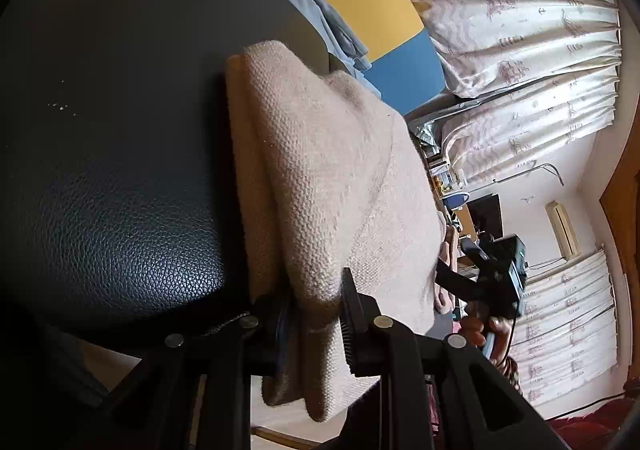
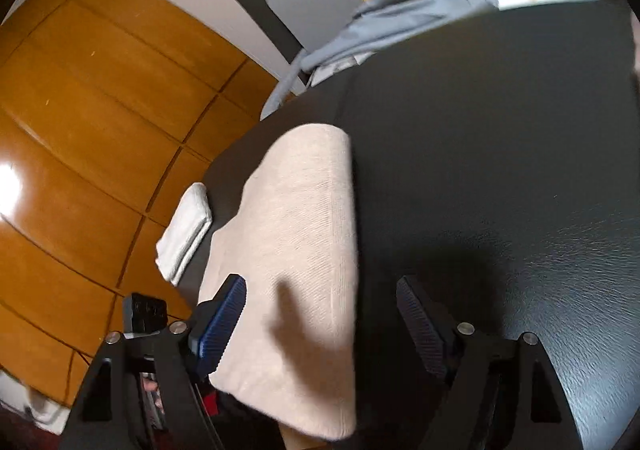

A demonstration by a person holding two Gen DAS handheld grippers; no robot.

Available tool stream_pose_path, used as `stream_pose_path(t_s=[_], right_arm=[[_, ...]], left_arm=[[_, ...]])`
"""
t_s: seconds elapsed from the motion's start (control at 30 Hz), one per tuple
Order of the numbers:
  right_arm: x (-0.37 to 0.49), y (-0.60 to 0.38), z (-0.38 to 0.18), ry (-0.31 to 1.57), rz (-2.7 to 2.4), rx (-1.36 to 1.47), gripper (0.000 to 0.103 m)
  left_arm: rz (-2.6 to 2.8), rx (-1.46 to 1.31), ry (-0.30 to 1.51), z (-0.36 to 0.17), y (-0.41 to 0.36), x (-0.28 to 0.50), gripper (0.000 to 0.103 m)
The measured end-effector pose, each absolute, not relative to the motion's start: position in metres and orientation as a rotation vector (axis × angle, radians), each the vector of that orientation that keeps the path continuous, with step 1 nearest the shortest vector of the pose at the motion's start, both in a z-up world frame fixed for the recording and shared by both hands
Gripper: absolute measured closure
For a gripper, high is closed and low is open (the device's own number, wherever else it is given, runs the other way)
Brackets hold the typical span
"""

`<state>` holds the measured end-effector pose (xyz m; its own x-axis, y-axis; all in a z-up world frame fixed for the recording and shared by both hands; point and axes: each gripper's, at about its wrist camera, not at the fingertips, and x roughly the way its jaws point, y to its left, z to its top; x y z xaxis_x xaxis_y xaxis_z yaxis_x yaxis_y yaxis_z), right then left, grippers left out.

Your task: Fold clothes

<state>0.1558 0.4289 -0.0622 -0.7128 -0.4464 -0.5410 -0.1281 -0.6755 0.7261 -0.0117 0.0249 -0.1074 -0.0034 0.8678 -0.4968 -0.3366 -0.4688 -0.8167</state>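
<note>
Folded beige waffle-knit cloth [image 1: 320,177] on a black leather surface.
It lies doubled over, one end overhanging the near edge.

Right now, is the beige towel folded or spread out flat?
Folded. The beige towel lies doubled in layers on the black table, and the left gripper pinches its stacked edge.
</note>
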Motion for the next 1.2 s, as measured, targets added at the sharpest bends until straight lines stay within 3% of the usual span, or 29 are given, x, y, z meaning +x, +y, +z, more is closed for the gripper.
stream_pose_path(t_s=[0.23,0.27,0.3,0.33,0.4,0.47,0.53,0.67,0.73,0.8,0.87,0.93,1.0,1.2], right_arm=[[0.12,0.446,-0.094,-1.296,-2.325,1.162,0.024],[0.121,0.436,-0.088,-1.204,-2.38,1.194,0.029],[0.123,0.427,-0.081,-1.109,-2.433,1.224,0.049],[0.124,0.417,-0.075,-1.012,-2.482,1.253,0.059],[0.128,0.398,-0.062,-0.81,-2.573,1.306,0.067],[0.131,0.379,-0.049,-0.599,-2.65,1.353,0.069],[0.134,0.368,-0.042,-0.484,-2.696,1.372,0.069],[0.142,0.401,-0.064,-0.934,-2.574,1.279,0.061],[0.144,0.415,-0.074,-1.12,-2.479,1.243,0.043],[0.15,0.424,-0.08,-1.238,-2.436,1.185,0.04],[0.156,0.433,-0.084,-1.346,-2.398,1.119,0.036],[0.153,0.437,-0.086,-1.412,-2.371,1.073,0.029],[0.148,0.441,-0.091,-1.473,-2.335,1.055,0.029],[0.126,0.434,-0.094,-1.443,-2.292,1.083,0.025]], left_arm=[[1.619,-1.333,-0.646,-0.117,0.025,-0.015,0.08],[1.622,-1.333,-0.638,-0.116,0.026,-0.015,0.08],[1.625,-1.332,-0.629,-0.116,0.025,-0.015,0.08],[1.627,-1.332,-0.624,-0.116,0.024,-0.016,0.08],[1.623,-1.331,-0.625,-0.118,0.024,-0.017,0.08],[1.62,-1.325,-0.627,-0.119,0.023,-0.017,0.08],[1.616,-1.318,-0.629,-0.12,0.022,-0.018,0.08],[1.61,-1.348,-0.621,-0.112,0.02,-0.024,0.08],[1.66,-1.333,-0.604,-0.102,0.011,-0.03,0.078],[1.723,-1.303,-0.615,-0.093,-0.003,-0.039,0.075],[1.769,-1.286,-0.657,-0.089,-0.012,-0.051,0.069],[1.769,-1.299,-0.676,-0.09,-0.011,-0.06,0.049],[1.766,-1.32,-0.688,-0.091,-0.007,-0.069,0.038],[1.746,-1.382,-0.638,-0.098,0.017,-0.083,0.033]])
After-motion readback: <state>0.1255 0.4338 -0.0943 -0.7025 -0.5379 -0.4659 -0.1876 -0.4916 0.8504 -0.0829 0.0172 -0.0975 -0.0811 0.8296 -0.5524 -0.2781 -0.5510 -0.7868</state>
